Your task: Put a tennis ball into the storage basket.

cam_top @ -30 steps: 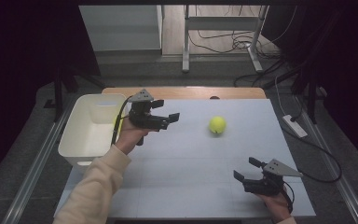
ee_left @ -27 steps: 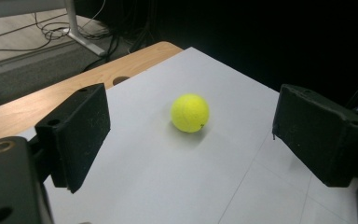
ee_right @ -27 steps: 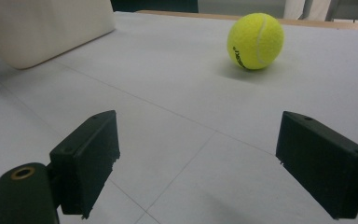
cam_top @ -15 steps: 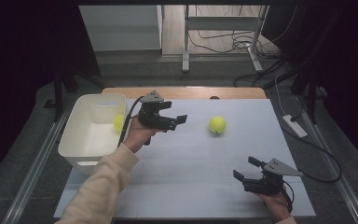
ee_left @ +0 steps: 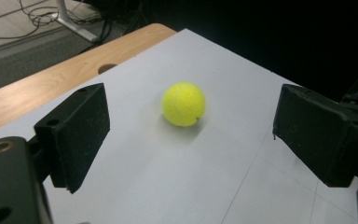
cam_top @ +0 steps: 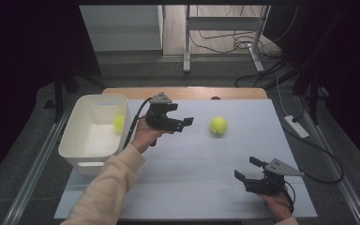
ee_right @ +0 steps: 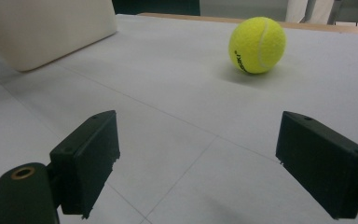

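Two tennis balls: one already in the white bin (cam_top: pixel 82 140), one loose on the table (cam_top: pixel 206 187). Loose ball (cam_top: pixel 219 125) lying just right of the left gripper (cam_top: pixel 183 123), jaws spread wide and empty. Right gripper (cam_top: pixel 246 171) likewise spread, farther off.

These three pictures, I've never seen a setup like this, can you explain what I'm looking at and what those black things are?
A person at a table holds a hand-held two-jaw gripper in each hand. The high view looks down from above: the left gripper points toward a yellow tennis ball on the table, and the right gripper sits near the front edge. The other two pictures come from cameras riding on each gripper; the black blocks are its jaws. Both grippers are open and hold nothing. A white bin at the left has a second ball in the bin.
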Action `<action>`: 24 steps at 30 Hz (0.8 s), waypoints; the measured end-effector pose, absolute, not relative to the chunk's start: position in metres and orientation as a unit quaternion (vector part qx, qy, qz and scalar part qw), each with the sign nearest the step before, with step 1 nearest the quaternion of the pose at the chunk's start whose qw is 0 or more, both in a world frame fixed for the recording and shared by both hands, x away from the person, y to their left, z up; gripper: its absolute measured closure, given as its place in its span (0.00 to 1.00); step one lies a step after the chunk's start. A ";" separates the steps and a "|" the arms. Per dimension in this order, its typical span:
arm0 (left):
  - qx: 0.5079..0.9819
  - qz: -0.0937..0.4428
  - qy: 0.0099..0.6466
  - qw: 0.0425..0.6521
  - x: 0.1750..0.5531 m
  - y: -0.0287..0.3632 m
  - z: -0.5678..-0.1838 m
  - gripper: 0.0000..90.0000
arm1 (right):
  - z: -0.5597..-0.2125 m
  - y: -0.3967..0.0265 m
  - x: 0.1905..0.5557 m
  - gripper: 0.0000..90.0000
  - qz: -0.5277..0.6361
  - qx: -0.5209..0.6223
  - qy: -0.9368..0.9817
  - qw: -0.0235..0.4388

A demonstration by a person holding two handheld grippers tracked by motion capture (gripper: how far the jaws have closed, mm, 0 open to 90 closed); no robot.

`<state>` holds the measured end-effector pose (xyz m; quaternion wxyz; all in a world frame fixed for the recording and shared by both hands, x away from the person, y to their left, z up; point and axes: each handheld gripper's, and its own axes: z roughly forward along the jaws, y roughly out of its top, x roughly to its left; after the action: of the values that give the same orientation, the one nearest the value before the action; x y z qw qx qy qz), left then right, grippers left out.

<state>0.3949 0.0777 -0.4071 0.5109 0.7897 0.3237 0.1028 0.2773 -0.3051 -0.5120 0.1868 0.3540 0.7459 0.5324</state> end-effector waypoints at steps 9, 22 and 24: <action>0.801 0.095 0.322 0.496 0.403 0.063 -0.417 0.12 | -0.512 -0.304 0.278 0.15 0.531 0.352 0.748 0.185; 0.811 0.094 0.318 0.481 0.411 0.043 -0.424 0.10 | -0.511 -0.306 0.273 0.15 0.534 0.353 0.746 0.184; 0.812 0.091 0.319 0.481 0.412 0.041 -0.425 0.10 | -0.511 -0.306 0.273 0.15 0.534 0.354 0.745 0.184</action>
<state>0.4118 0.0406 -0.4254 0.4808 0.8115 0.3193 0.0910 0.2728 -0.3064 -0.5112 0.1844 0.3540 0.7452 0.5341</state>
